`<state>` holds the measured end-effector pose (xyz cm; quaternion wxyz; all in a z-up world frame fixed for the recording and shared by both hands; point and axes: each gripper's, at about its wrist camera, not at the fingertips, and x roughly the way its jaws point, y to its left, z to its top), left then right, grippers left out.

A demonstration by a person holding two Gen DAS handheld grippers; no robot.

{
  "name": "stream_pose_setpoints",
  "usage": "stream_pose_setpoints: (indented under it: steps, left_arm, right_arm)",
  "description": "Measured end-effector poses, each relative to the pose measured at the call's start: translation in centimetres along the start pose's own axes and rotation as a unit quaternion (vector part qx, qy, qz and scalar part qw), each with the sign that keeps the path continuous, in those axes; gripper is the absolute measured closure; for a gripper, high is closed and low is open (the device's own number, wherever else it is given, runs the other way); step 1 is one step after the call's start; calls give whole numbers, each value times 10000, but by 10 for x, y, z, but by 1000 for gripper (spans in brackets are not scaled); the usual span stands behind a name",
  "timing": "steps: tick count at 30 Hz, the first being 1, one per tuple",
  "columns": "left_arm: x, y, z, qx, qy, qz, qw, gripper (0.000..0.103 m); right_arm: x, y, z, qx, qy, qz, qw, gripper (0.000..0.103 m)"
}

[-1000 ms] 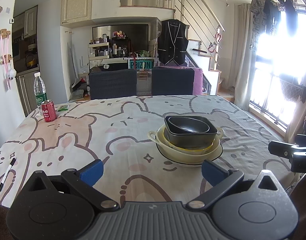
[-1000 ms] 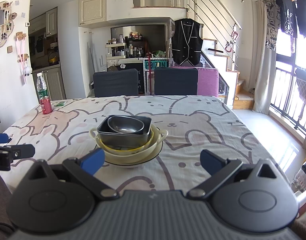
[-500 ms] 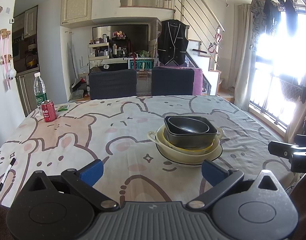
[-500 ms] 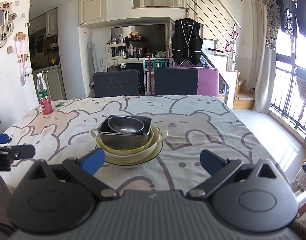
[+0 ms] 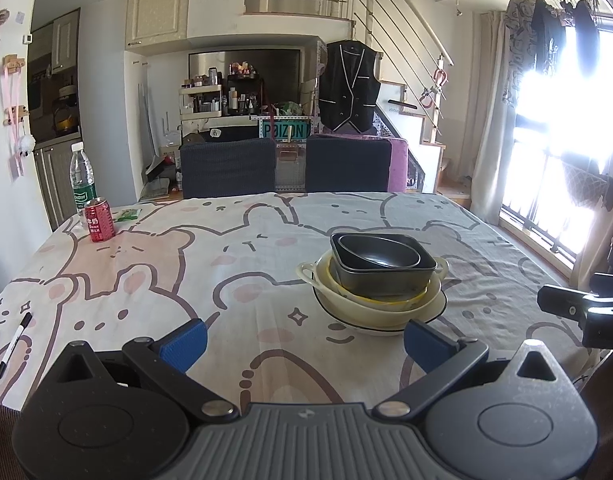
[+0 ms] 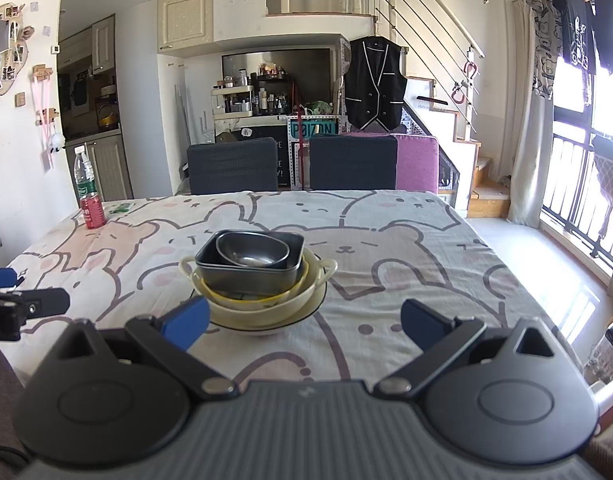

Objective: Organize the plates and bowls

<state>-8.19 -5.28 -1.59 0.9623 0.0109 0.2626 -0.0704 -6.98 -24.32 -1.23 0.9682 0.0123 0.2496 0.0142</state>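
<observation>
— Nothing has moved since a second ago; both grippers hang where they were and the stack sits as it did.

— Left wrist view first?

— The left gripper (image 5: pixel 304 340) has its fingers wide apart, empty, hovering over the near table (image 5: pixel 234 264) edge. The stack (image 5: pixel 376 280) lies ahead and to the right of the fingers: a plate (image 5: pixel 434 312) at the bottom, a cream bowl (image 5: pixel 346 296) with handles, a dark pan (image 5: pixel 386 276) on top with a small bowl (image 5: pixel 380 254) nested in it. The pan's long axis runs roughly left to right. Wide bare cloth lies to the left; a can (image 5: pixel 99 219) and bottle (image 5: pixel 82 178) stand far off at the back corner, a pen (image 5: pixel 13 344) near the left edge.

— And the right wrist view?

— The right gripper (image 6: pixel 304 322) is spread open too, holding nothing. Here the stack (image 6: pixel 258 276) sits ahead, a little left of centre, just beyond the left finger. I'd judge the right hand the nearer and squarer to it. Open cloth to the right offers room for setting pieces down.
</observation>
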Motion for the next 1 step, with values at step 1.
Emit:
stream_pose_setpoints:
  steps: [1]
  left_arm:
    - [0, 1, 0, -2, 0, -1, 10000, 0]
  right_arm:
    - [0, 0, 0, -1, 1, -3, 10000, 0]
